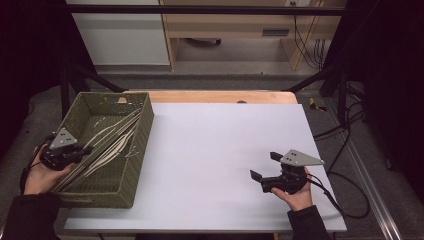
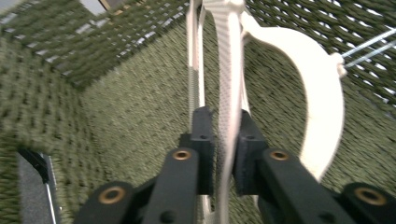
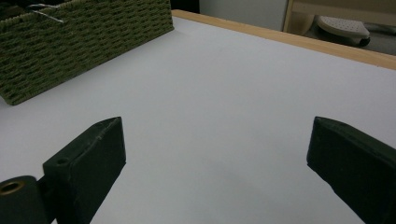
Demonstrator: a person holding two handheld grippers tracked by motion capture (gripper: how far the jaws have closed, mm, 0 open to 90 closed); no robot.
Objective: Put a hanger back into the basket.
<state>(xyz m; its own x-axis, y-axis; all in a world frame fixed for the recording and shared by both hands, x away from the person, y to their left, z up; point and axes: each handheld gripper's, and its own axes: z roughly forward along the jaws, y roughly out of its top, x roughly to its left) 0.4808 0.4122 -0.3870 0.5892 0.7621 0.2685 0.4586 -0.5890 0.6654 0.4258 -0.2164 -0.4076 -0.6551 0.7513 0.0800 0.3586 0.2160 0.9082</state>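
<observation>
White hanger point(image 2: 229, 93) between left gripper point(image 2: 223, 154) jaws, in basket point(image 2: 116, 116)

Dim room — grey floor point(image 1: 240, 80), pale wooden cabinet point(image 1: 235, 25) behind.

Overhead forward-down view; close gripper views, all sharing the woven basket point(image 1: 137, 165).

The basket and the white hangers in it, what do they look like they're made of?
The basket looks like woven cord or paper rope, matte olive green: a braided weave shows all over its walls. The hangers look like smooth off-white plastic, one with a finely dotted strip; metal hooks seem likely but are hard to tell.
</observation>
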